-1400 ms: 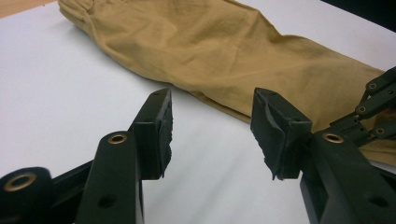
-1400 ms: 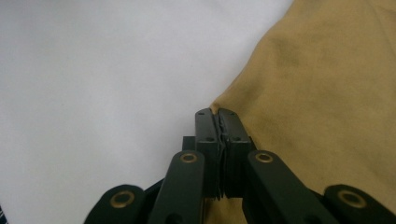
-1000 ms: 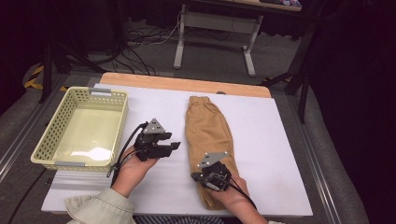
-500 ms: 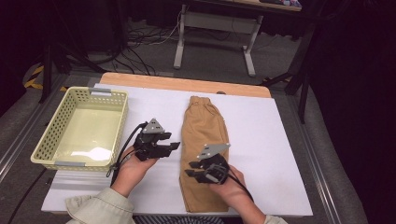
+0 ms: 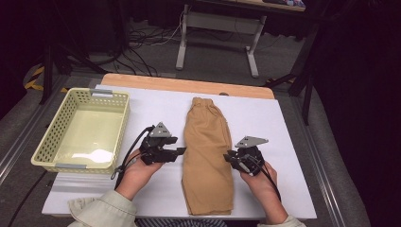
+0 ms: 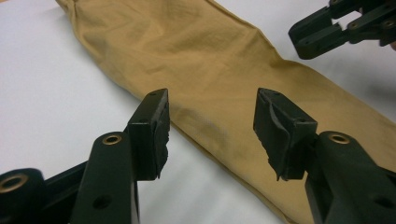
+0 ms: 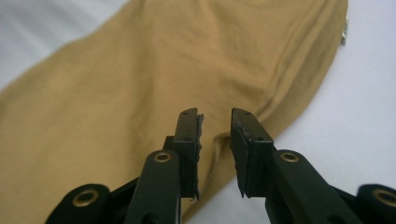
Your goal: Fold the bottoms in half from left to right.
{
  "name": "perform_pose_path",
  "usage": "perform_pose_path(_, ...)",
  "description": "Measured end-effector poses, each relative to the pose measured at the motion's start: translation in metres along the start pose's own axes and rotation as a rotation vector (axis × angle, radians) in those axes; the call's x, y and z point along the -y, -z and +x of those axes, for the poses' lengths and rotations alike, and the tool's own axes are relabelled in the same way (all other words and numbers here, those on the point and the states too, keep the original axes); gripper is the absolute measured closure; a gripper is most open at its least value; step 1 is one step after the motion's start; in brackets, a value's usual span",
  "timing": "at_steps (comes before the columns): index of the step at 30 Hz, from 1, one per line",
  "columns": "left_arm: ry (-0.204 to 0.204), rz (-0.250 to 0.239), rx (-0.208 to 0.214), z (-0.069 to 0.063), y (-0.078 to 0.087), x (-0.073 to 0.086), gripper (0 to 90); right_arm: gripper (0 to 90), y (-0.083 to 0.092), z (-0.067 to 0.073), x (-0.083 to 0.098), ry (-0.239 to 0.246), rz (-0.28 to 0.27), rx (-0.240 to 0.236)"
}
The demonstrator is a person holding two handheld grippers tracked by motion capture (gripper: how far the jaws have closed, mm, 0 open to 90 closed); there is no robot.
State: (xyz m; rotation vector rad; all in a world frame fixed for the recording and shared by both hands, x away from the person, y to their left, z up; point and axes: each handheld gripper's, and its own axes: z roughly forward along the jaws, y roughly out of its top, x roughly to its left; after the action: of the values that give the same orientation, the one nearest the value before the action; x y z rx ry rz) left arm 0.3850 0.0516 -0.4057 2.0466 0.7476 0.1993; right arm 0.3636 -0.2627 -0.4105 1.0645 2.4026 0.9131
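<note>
A pair of tan trousers [image 5: 208,142] lies folded lengthwise down the middle of the white table, waistband at the far end. My left gripper [image 5: 181,152] rests at their left edge, open, with the cloth edge [image 6: 210,60] lying under the gap between its fingertips [image 6: 210,107]. My right gripper [image 5: 228,157] sits at the trousers' right edge, facing the left one [image 6: 317,37]. Its jaws [image 7: 215,121] stand a narrow gap apart and have just been closing. Nothing is between them, and the tan cloth [image 7: 163,70] lies just beyond and below.
A pale yellow mesh basket [image 5: 47,142] stands at the table's left, nothing in it. A wooden strip [image 5: 189,85] runs along the far edge of the white table [image 5: 283,123]. Beyond it are desk legs and cables on the floor.
My right gripper has moved from on top of the trousers' lower part out to their right edge, and its jaws have parted from shut. The left gripper has stayed put.
</note>
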Motion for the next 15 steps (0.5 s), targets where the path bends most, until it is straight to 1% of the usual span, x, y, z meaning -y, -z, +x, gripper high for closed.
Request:
perform_pose_path(4, 0.0, 0.005, 0.009, 0.0, -0.002, 0.0, 46.4, 73.1, -0.006, -0.004, 0.006, -0.022, 0.029, -0.001)
perform_pose_path(5, 0.0, 0.005, 0.009, 0.0, -0.002, 0.0, 46.4, 73.1, -0.006, -0.004, 0.006, -0.022, 0.029, -0.001)
perform_pose_path(6, 0.002, 0.007, 0.011, -0.001, -0.003, 0.0, 46.4, 76.2, -0.01, -0.006, 0.01, -0.029, 0.048, 0.001)
perform_pose_path(10, -0.005, 0.01, 0.011, -0.001, -0.004, 0.0, 46.4, 80.5, -0.015, -0.01, 0.014, -0.056, 0.066, -0.012)
perform_pose_path(11, -0.003, 0.01, 0.01, -0.001, -0.004, 0.0, 46.4, 82.9, -0.016, -0.011, 0.015, -0.067, 0.073, -0.02)
perform_pose_path(12, -0.002, 0.011, 0.01, 0.0, -0.004, 0.0, 46.4, 87.7, -0.018, -0.012, 0.016, -0.067, 0.08, -0.023)
perform_pose_path(15, -0.004, 0.011, 0.008, 0.0, -0.004, 0.0, 46.4, 89.4, -0.018, -0.012, 0.017, -0.077, 0.083, -0.025)
